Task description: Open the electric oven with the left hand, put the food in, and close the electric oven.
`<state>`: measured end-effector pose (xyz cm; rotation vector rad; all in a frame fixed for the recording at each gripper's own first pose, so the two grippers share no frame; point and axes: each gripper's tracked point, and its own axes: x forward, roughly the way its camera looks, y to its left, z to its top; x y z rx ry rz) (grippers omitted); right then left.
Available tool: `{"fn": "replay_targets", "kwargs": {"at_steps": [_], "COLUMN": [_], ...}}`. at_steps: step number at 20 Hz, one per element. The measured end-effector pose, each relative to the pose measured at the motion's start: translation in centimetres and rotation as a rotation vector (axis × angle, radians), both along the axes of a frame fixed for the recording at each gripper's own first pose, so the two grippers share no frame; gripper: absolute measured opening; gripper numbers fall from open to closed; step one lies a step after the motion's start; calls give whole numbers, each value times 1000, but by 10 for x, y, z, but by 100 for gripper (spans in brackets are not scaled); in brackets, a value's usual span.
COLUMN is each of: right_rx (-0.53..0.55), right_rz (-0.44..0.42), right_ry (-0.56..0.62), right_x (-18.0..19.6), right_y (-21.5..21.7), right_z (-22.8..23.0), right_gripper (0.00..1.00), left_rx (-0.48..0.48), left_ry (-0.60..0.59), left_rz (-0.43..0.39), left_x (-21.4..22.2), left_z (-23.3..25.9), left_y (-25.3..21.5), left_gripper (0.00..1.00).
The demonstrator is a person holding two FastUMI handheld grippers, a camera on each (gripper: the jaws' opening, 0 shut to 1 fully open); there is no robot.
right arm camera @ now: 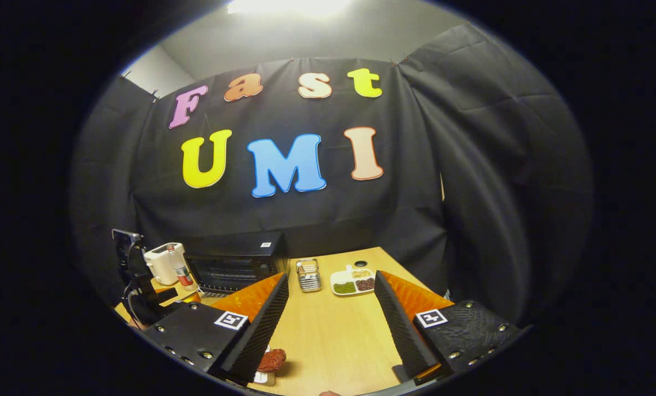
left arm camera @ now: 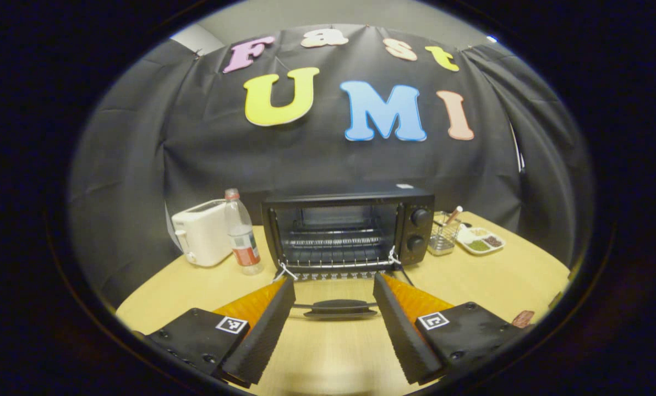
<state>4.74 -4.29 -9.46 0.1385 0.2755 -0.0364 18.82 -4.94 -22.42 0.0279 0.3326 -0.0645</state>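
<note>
A black electric oven (left arm camera: pixel 350 231) stands at the back of a pale wooden desk (left arm camera: pixel 471 275), its door (left arm camera: pixel 336 300) already swung down flat, the bar handle (left arm camera: pixel 340 308) running crosswise. The left gripper (left arm camera: pixel 333 313) hovers straight in front of it, jaws spread wide with nothing between them, the handle lying just past their tips. The right gripper (right arm camera: pixel 331 324) hangs over the desk farther to the right, jaws likewise wide apart and empty. The food (right arm camera: pixel 272 360), a reddish-brown lump, lies on the desk beside the right gripper's left finger, at its near end rather than between the jaws. The right gripper is judged nearer the food and must shift left and pull back to straddle it.
</note>
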Motion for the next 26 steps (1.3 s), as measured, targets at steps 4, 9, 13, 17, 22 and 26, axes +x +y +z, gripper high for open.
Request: {"fn": "replay_targets", "kwargs": {"at_steps": [4, 9, 13, 17, 22, 26], "right_rx": [127, 261, 328, 331, 401, 461], "right_rz": [72, 151, 209, 272, 304, 302], "right_ry": [104, 261, 376, 472, 617, 677], "right_x": [4, 4, 2, -6, -23, -31], "right_y": [20, 46, 66, 83, 101, 109], "right_z": [-35, -82, -118, -154, -197, -214], "right_gripper": [96, 98, 98, 97, 95, 80], "left_rx": [1, -9, -18, -32, -45, -35], "left_ry": [-99, -197, -240, -253, -254, -260], "left_rz": [6, 12, 15, 41, 67, 99], "left_x": [-23, -55, -72, -79, -83, -89], "left_z": [59, 121, 149, 160, 165, 166], "left_y": [13, 22, 25, 33, 42, 52], "left_gripper": [100, 96, 100, 100, 100, 100]}}
